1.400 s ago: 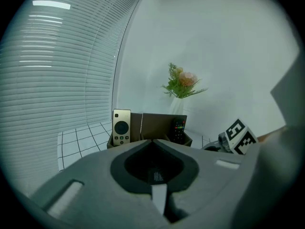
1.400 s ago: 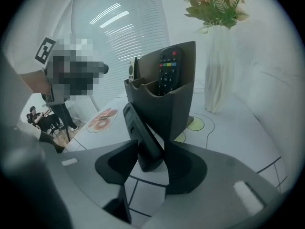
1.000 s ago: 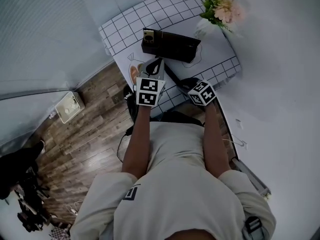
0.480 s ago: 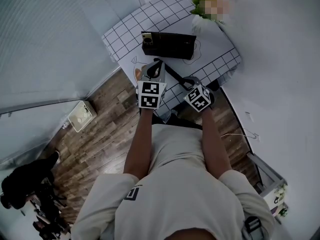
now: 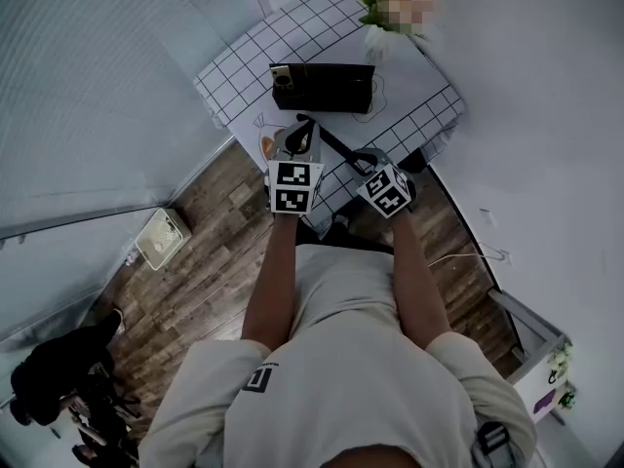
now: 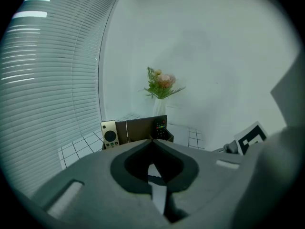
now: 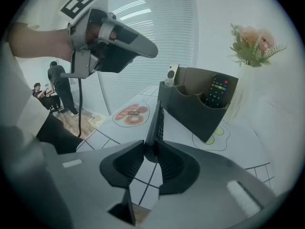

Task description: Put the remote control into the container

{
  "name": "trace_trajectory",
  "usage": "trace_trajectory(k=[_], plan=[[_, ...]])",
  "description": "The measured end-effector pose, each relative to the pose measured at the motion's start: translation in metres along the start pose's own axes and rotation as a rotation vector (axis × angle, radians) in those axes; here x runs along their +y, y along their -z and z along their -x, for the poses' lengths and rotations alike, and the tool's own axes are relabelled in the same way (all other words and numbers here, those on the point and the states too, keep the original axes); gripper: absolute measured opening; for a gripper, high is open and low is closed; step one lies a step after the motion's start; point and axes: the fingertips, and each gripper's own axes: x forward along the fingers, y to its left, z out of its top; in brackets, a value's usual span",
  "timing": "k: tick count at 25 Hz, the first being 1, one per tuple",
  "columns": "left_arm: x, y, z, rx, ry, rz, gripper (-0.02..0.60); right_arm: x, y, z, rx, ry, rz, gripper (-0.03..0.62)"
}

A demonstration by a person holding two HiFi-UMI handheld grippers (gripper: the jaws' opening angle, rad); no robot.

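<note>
A slim black remote control (image 7: 157, 120) stands edge-on between the jaws of my right gripper (image 7: 151, 149), which is shut on it and has just been closing. In the head view the remote (image 5: 336, 142) slants over the table's near edge, ahead of the right gripper (image 5: 363, 160). The dark container (image 5: 336, 91) stands on the checked table (image 5: 244, 57). It holds a gold remote (image 6: 109, 134) at its left end and a black remote with coloured buttons (image 7: 217, 90). My left gripper (image 5: 302, 125) hovers left of the held remote, shut and empty, with its tips together (image 6: 153, 142).
A vase of flowers (image 5: 380, 8) stands behind the container at the table's far right. A round printed mat (image 7: 131, 113) lies near the table's left side. On the wooden floor to the left sits a white box (image 5: 161, 237). People (image 7: 57, 85) stand far off.
Both grippers have risen a little near the table's front edge, the right one turning with the remote in it. The head view has shifted, so the table sits higher in the picture.
</note>
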Motion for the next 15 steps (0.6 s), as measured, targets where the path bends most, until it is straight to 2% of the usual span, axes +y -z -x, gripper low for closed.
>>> trace_trajectory(k=[4,10,12,15], plan=[[-0.001,-0.001,0.001,-0.016,0.028,0.021,0.003,0.001,0.001,0.004,0.001,-0.005,-0.003,0.091],[0.008,0.001,0.000,-0.010,0.031,0.015,0.003,0.002,0.000,0.006,0.001,-0.016,-0.010,0.091],[0.013,0.002,-0.001,-0.010,0.028,0.021,0.003,0.004,0.003,0.005,-0.025,-0.034,-0.071,0.091],[0.019,0.003,0.000,-0.010,0.026,0.027,0.003,0.006,0.004,0.008,-0.108,-0.074,-0.240,0.089]])
